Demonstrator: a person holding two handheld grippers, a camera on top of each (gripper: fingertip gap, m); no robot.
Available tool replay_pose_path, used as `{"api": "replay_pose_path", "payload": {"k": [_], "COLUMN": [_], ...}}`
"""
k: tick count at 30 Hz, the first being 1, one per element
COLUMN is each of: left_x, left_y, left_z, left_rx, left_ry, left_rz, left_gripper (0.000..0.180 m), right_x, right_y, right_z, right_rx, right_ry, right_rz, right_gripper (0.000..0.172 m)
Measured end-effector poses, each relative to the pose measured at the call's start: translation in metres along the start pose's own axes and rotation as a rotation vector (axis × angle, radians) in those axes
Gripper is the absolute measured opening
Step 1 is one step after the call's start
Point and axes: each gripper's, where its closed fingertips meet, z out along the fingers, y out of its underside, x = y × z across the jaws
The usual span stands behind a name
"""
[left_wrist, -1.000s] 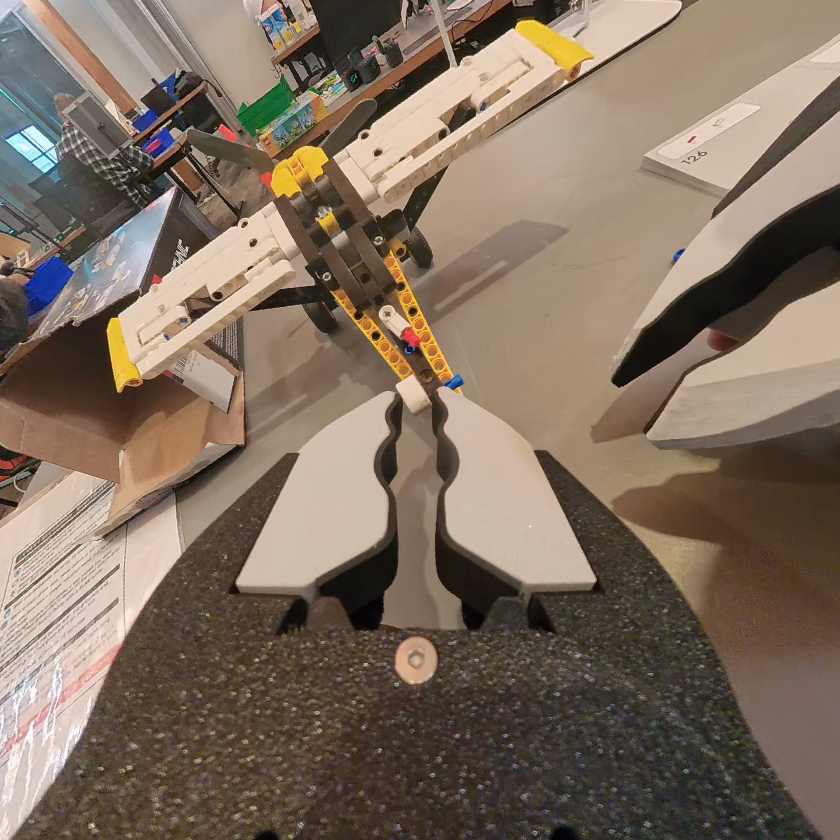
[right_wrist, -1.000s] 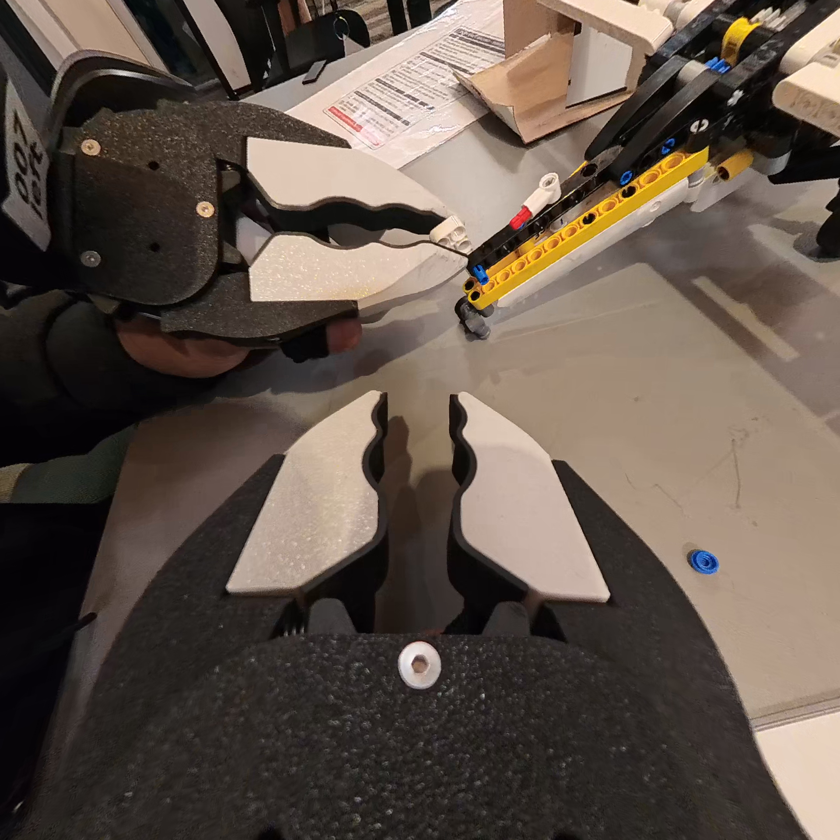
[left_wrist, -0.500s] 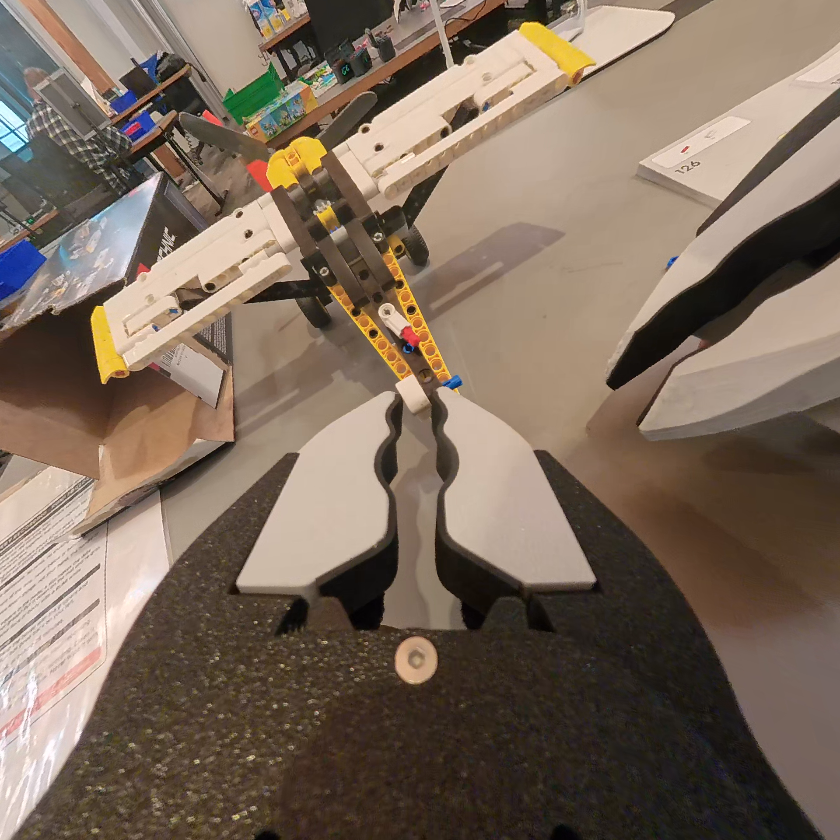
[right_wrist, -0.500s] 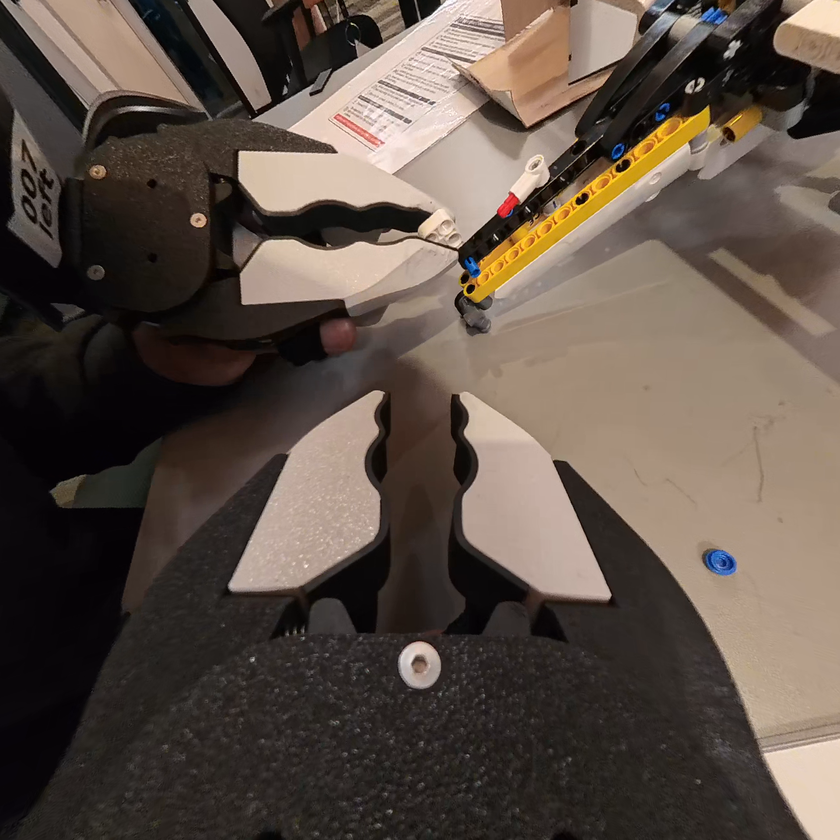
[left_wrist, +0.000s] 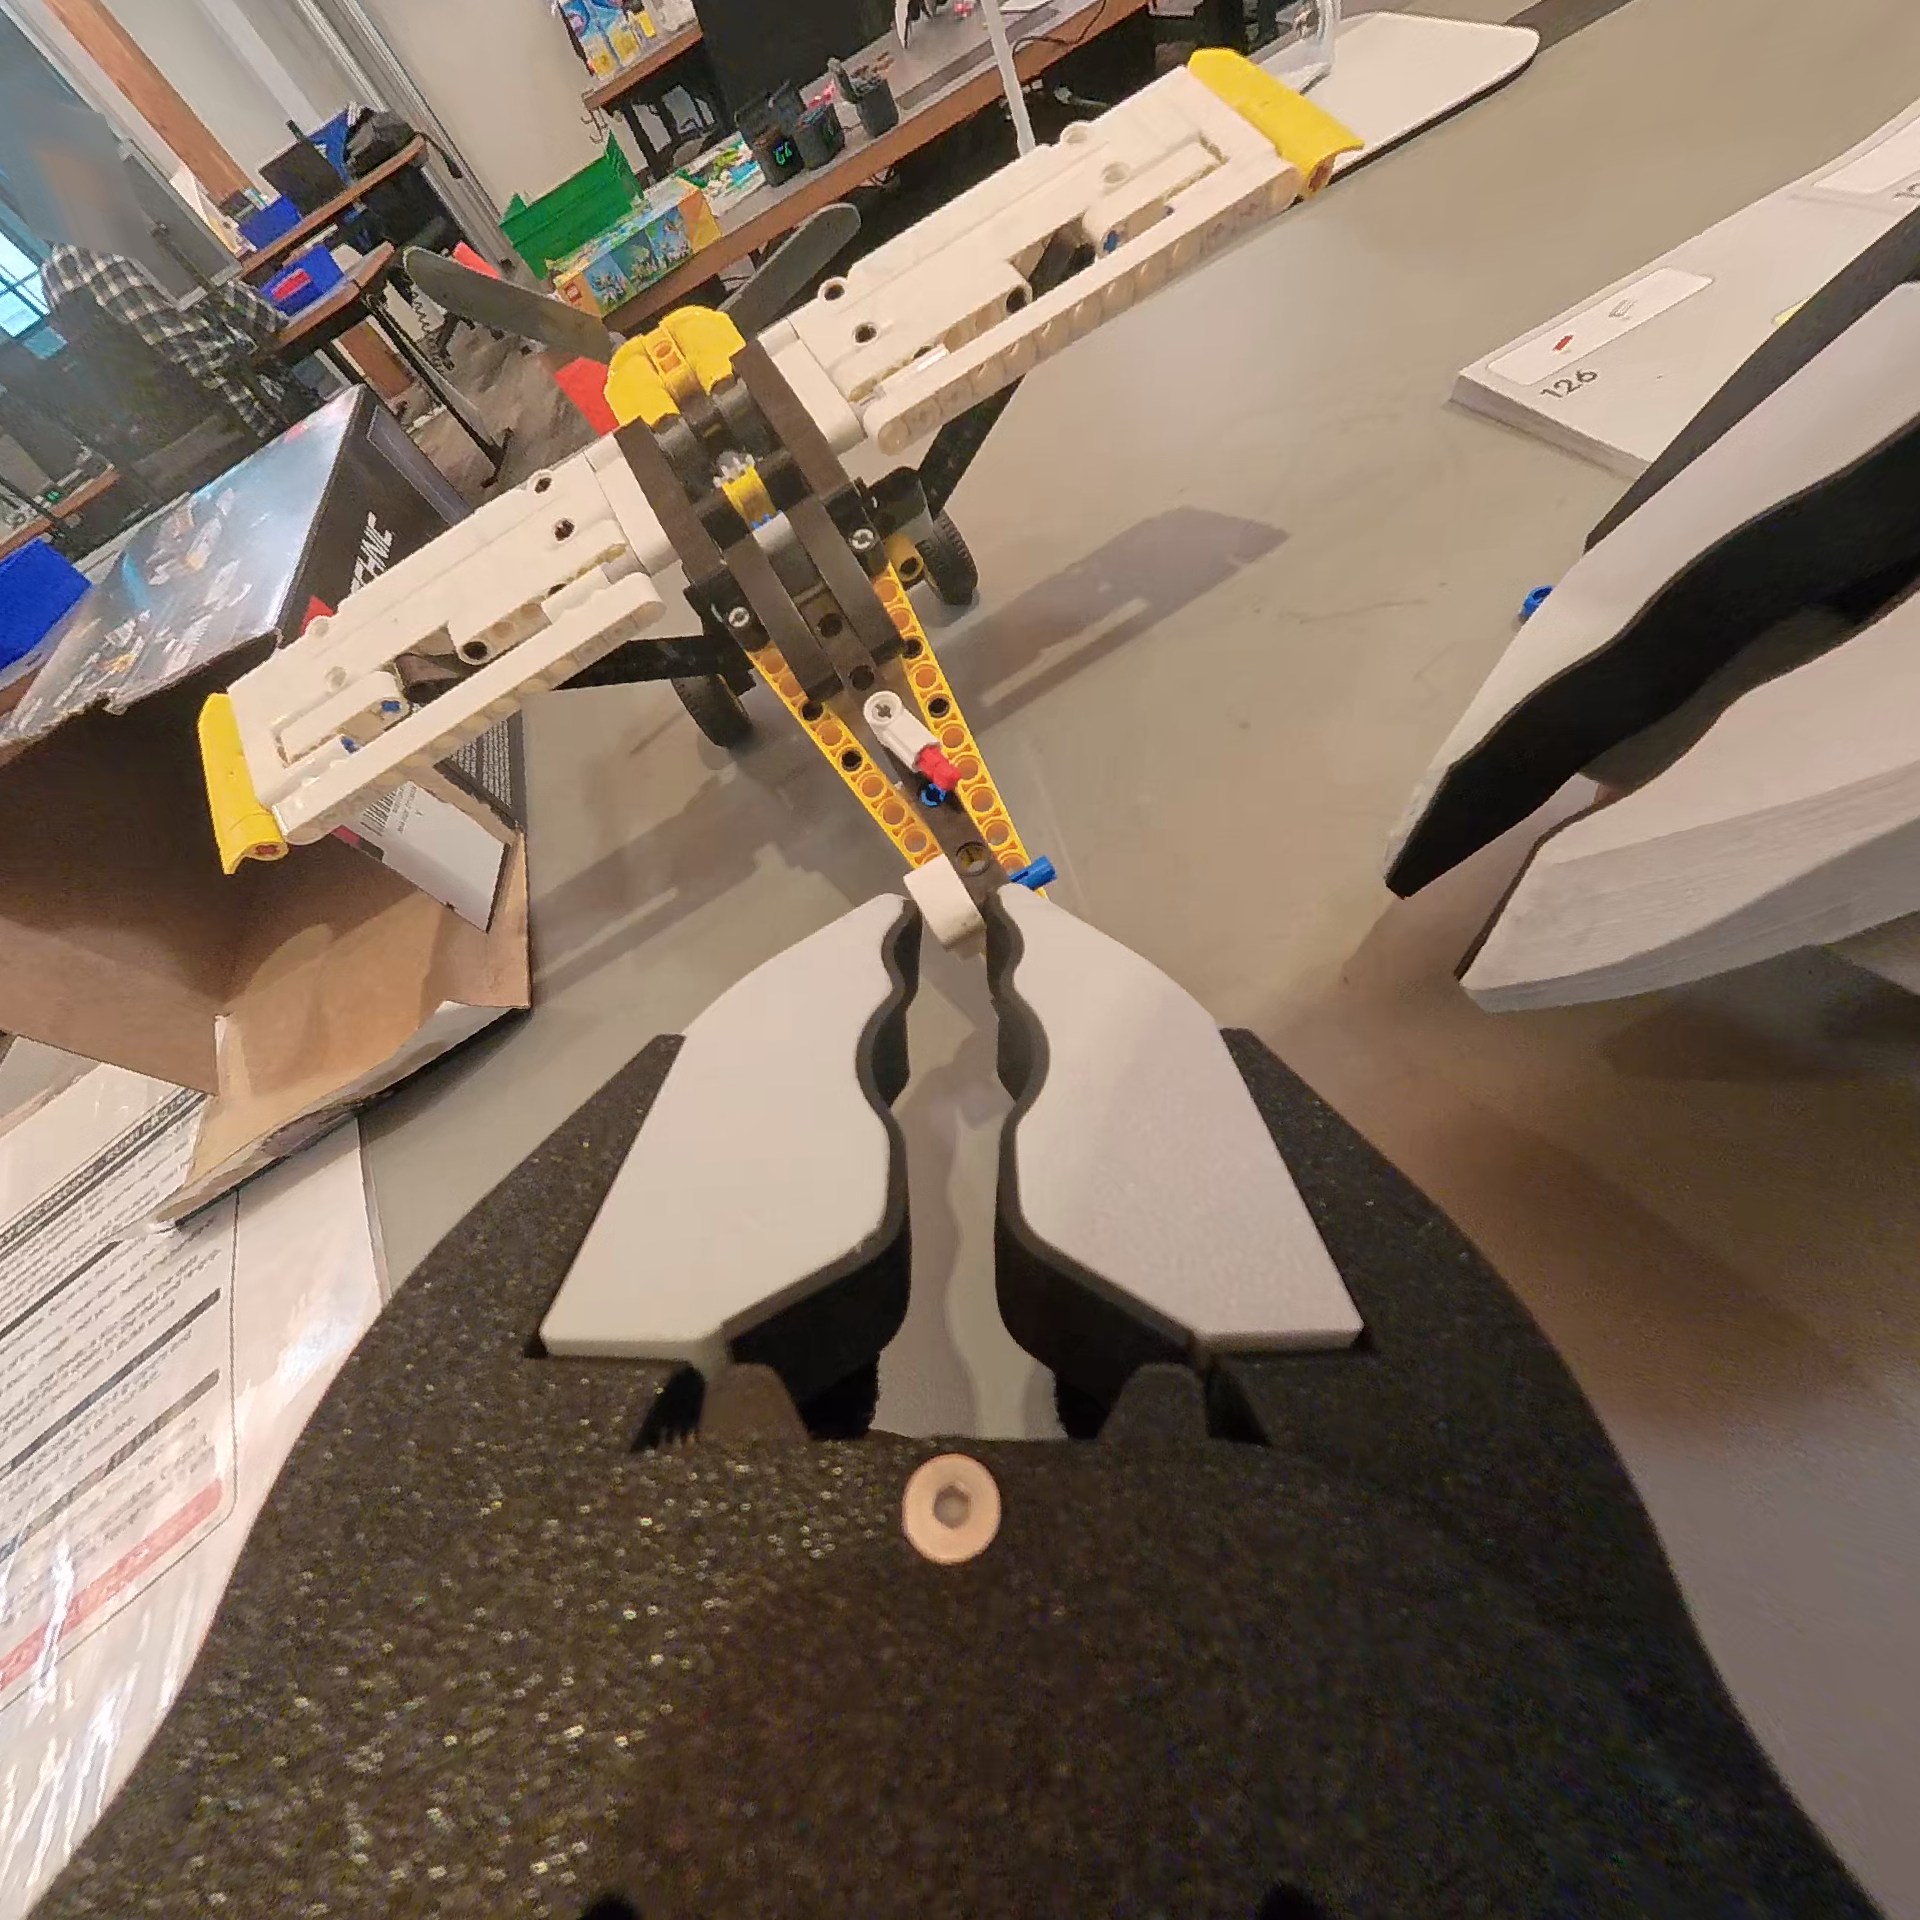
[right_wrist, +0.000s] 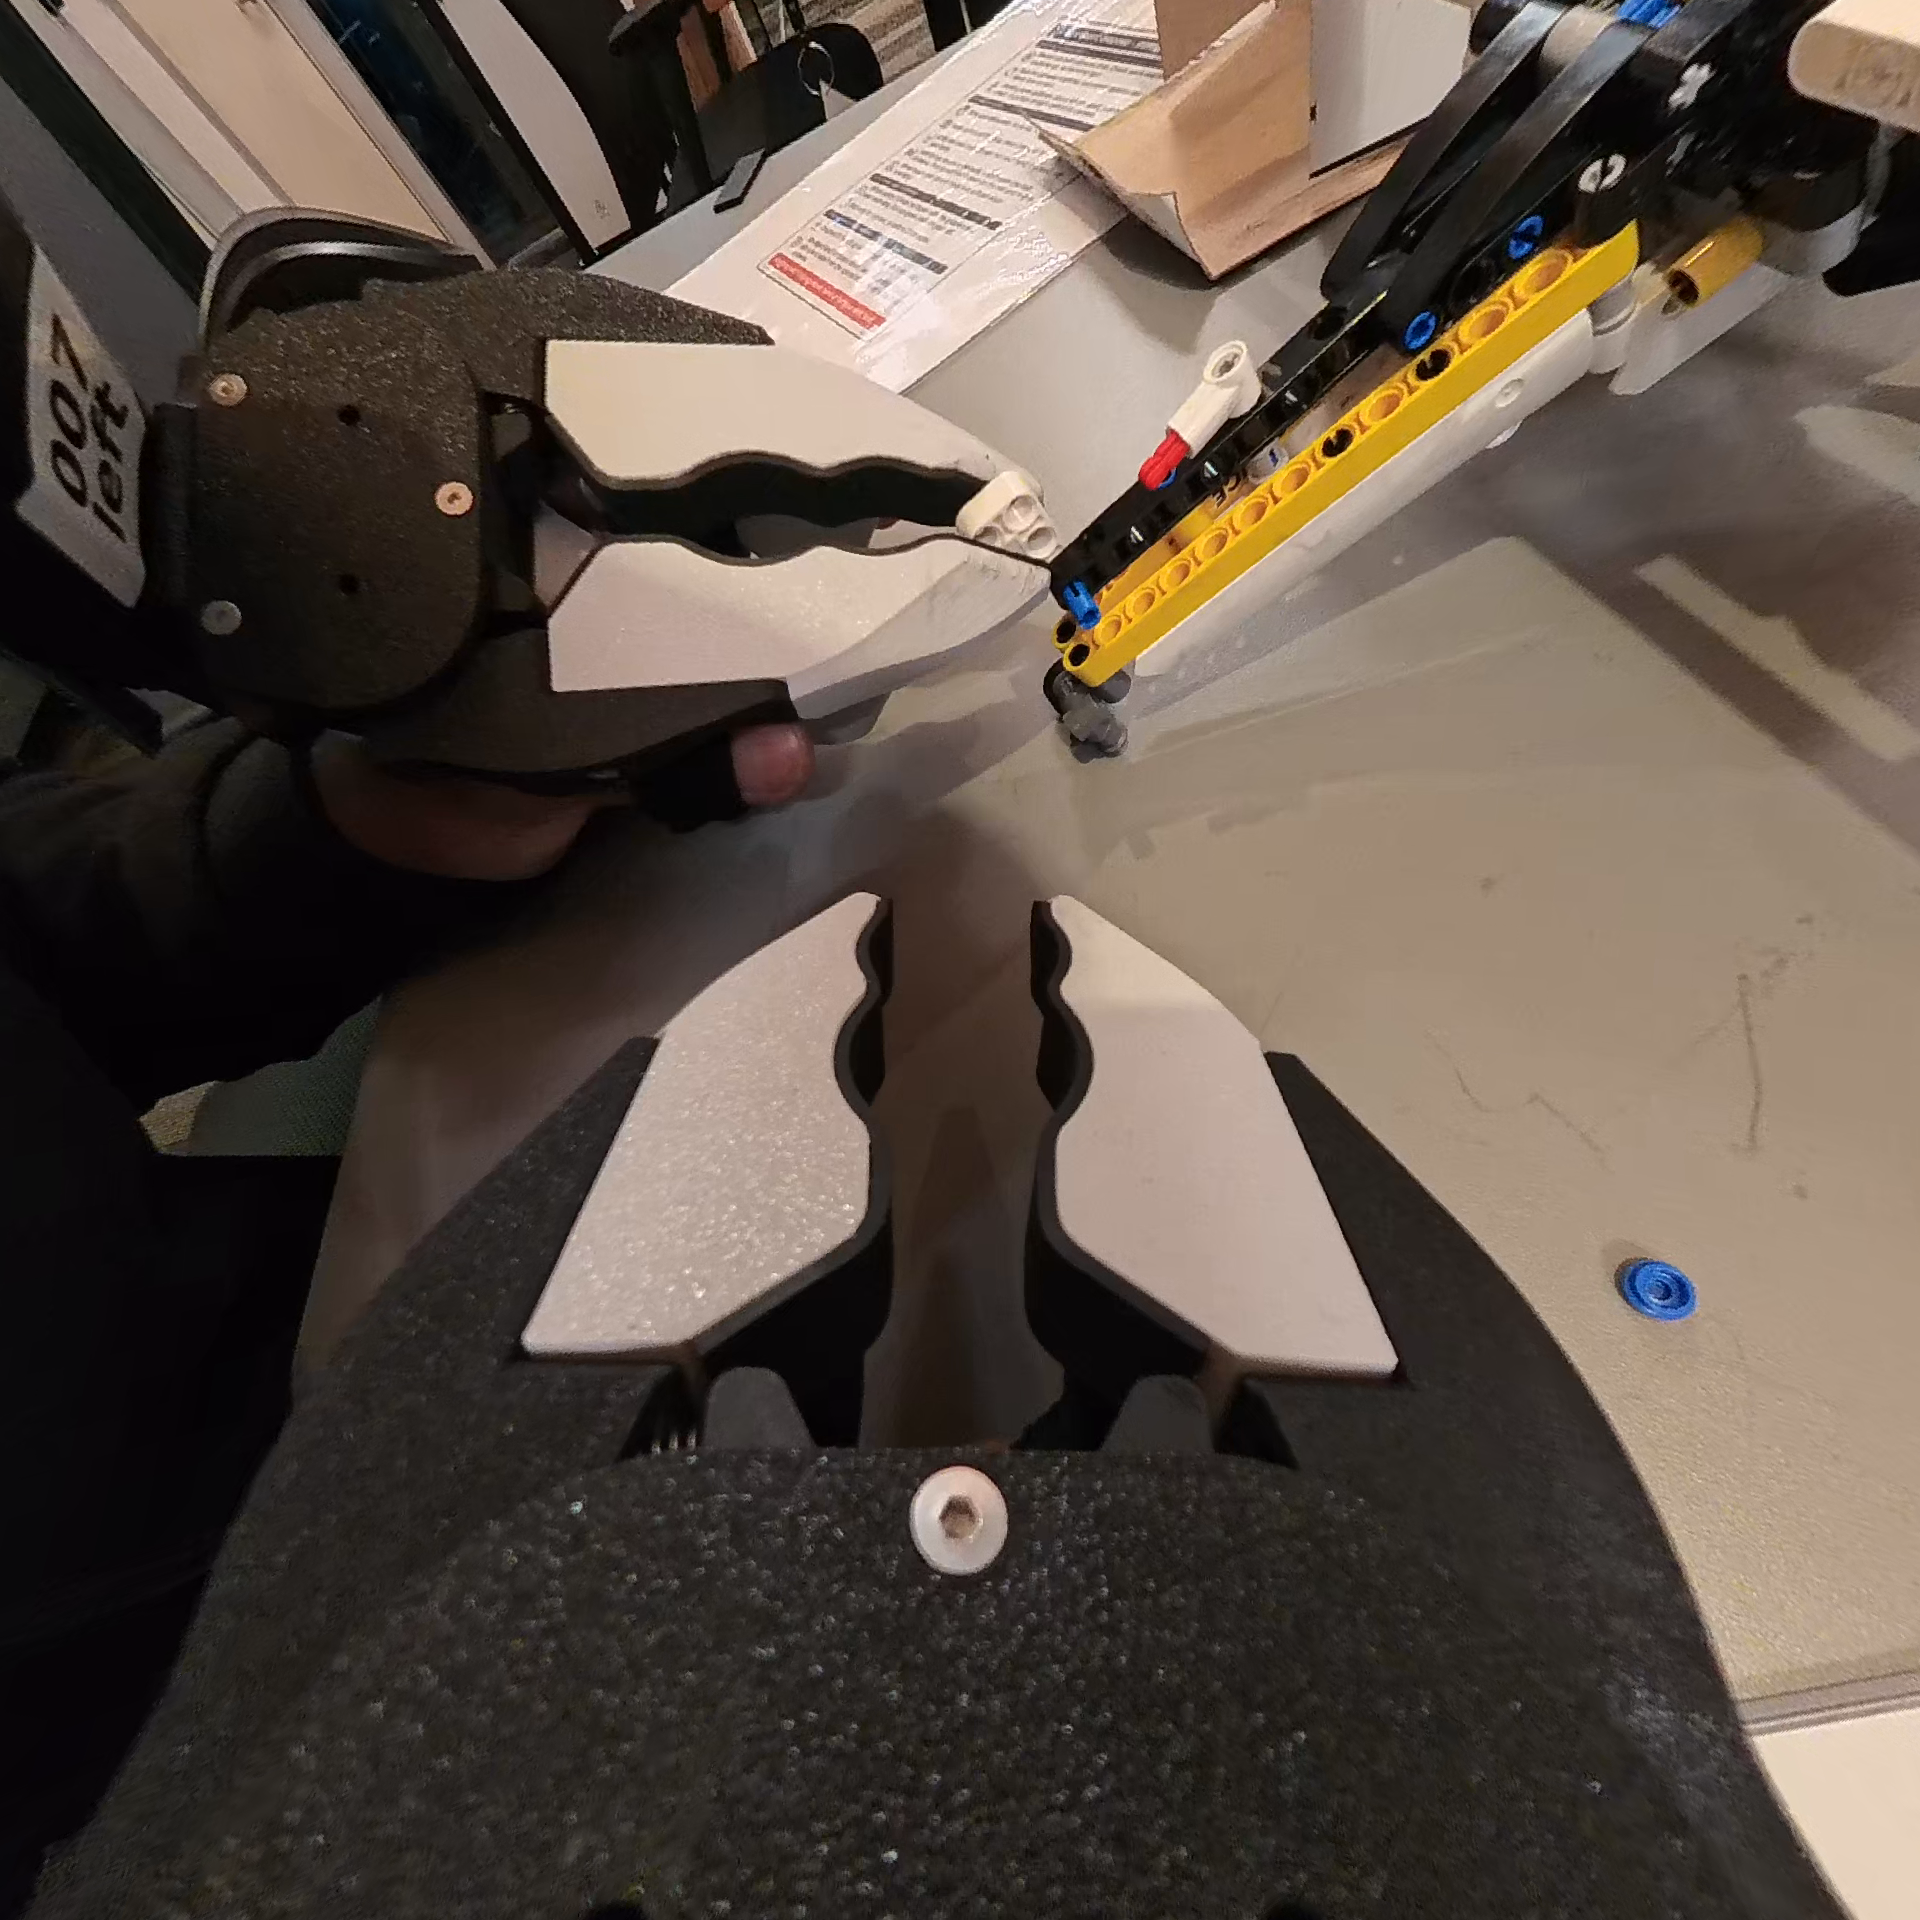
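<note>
A: left gripper (left_wrist: 958, 914) status?

B: Jaws clenched on a small white beam piece (left_wrist: 948, 902), pinched at the very tips. The piece sits right at the near end of the toy plane's (left_wrist: 748, 488) tail, against the black beam between the two yellow beams (left_wrist: 868, 774). Can't tell if it's seated on a pin.

A: confirmed from the other side?

B: Yes. Right wrist view shows the same white piece (right_wrist: 1008, 511) between those tips, just left of the tail end. A hand (right_wrist: 436, 821) grips that tool from below.

A: right gripper (right_wrist: 961, 920)?

B: Jaws parted, nothing between them, only bare grey counter (right_wrist: 1403, 935) under the tips. It sits near, well apart from the plane.

A: anything else around?

B: Small blue round stud (right_wrist: 1659, 1289) loose on the counter, right of the right gripper. Open cardboard box (left_wrist: 208, 935) and a laminated sheet (left_wrist: 94, 1403) on the left. White booklet (left_wrist: 1579, 374) far right.
</note>
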Motion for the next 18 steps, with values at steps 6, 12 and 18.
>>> {"api": "replay_pose_path", "payload": {"k": [6, 12, 18], "left_x": [0.0001, 0.0, 0.0001], "left_y": [0.0002, 0.0004, 0.0005], "left_z": [0.0003, 0.0004, 0.0003], "left_rx": [-0.002, -0.003, -0.002], "left_ry": [-0.001, -0.001, 0.004], "left_rz": [0.0, -0.001, -0.006], "left_gripper": [0.012, 0.012, 0.012], "right_x": [-0.0001, -0.0002, -0.0002], "right_y": [0.0002, 0.0002, 0.0003], "right_z": [0.0002, 0.0002, 0.0004], "right_rx": [-0.002, -0.003, -0.005], "right_ry": [0.001, 0.001, 0.001], "right_rz": [-0.003, -0.004, -0.005], "right_gripper": [0.025, 0.025, 0.025]}}
